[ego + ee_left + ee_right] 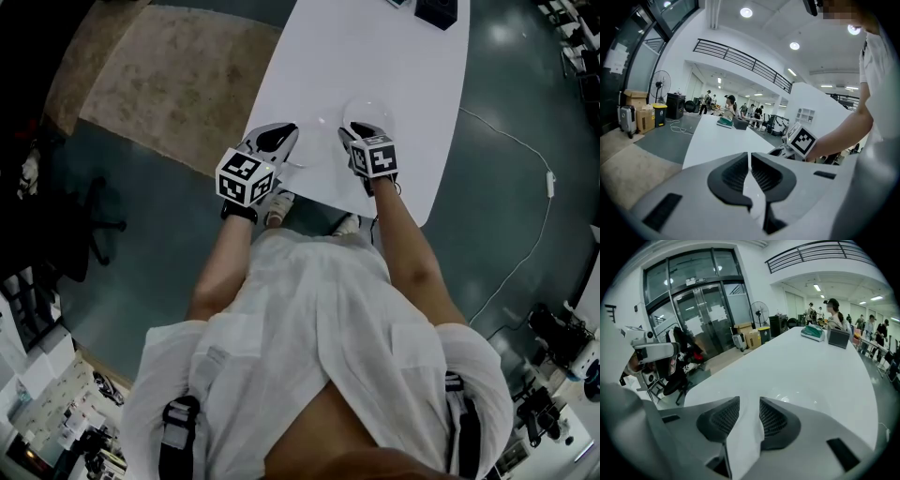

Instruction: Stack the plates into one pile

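Note:
A pale round plate (371, 111), hard to tell from the white table (375, 56), lies near the table's near edge. My right gripper (360, 129) is over its near side; in the right gripper view its jaws (749, 411) stand apart with only the glossy white surface showing between them. My left gripper (281, 133) is just left of the plate at the table's edge. Its jaws (749, 161) meet at the tips with nothing between them. The right gripper's marker cube (802, 139) shows in the left gripper view. Any other plates are hidden.
Dark objects (436, 11) sit at the table's far end; a green item (813, 332) and a dark box (839, 338) show there. A rug (178, 84) lies left of the table, a cable (525, 150) on the floor right. People stand far back.

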A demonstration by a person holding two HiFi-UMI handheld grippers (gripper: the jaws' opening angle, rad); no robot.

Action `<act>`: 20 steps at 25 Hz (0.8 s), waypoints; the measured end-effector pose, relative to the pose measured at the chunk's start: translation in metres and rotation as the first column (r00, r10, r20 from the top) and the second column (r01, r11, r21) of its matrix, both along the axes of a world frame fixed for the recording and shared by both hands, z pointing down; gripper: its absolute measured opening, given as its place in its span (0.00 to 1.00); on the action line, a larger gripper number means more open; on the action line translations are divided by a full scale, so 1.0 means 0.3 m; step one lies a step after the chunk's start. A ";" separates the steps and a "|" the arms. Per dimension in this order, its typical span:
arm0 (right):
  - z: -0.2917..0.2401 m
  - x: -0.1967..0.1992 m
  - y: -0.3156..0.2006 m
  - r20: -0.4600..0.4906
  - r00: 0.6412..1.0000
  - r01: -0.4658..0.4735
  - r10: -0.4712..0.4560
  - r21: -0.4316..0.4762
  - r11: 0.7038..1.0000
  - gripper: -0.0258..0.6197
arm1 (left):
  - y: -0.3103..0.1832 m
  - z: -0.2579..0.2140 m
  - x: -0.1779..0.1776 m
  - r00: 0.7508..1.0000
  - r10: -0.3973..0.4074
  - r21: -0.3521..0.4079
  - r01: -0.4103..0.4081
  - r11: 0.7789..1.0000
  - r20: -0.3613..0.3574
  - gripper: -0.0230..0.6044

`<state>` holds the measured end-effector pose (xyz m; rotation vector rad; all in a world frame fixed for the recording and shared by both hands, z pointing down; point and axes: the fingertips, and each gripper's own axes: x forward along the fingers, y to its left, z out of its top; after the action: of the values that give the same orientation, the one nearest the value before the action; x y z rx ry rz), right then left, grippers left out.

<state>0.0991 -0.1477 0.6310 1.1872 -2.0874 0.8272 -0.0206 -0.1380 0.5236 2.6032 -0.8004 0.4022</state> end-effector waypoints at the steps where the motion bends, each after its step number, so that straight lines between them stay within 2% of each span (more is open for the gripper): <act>1: 0.008 -0.026 0.000 -0.002 1.000 0.017 -0.017 -0.007 1.000 0.27 | 0.000 0.015 -0.018 1.000 -0.006 -0.009 0.006 1.000 0.014 0.08; 6: 0.075 -0.114 -0.002 -0.050 0.994 0.092 -0.096 -0.062 0.994 0.29 | 0.005 0.111 -0.118 0.996 -0.051 -0.074 0.057 0.996 0.080 0.08; 11: 0.134 -0.137 0.004 -0.126 0.988 0.074 -0.088 -0.114 0.991 0.33 | 0.024 0.200 -0.227 0.988 -0.086 -0.154 0.105 0.982 0.129 0.10; 16: 0.183 -0.165 0.044 -0.169 0.980 0.075 -0.105 -0.175 0.982 0.35 | 0.029 0.282 -0.319 0.978 -0.105 -0.226 0.146 0.963 0.182 0.24; 20: 0.188 -0.219 0.041 -0.186 0.978 0.068 -0.100 -0.172 0.983 0.35 | 0.032 0.361 -0.382 0.969 -0.123 -0.311 0.187 0.932 0.214 0.38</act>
<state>0.0333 -0.1355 0.6873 1.0402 -1.8603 0.7950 -0.1353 -0.1285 0.6319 2.1973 -0.9091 0.6841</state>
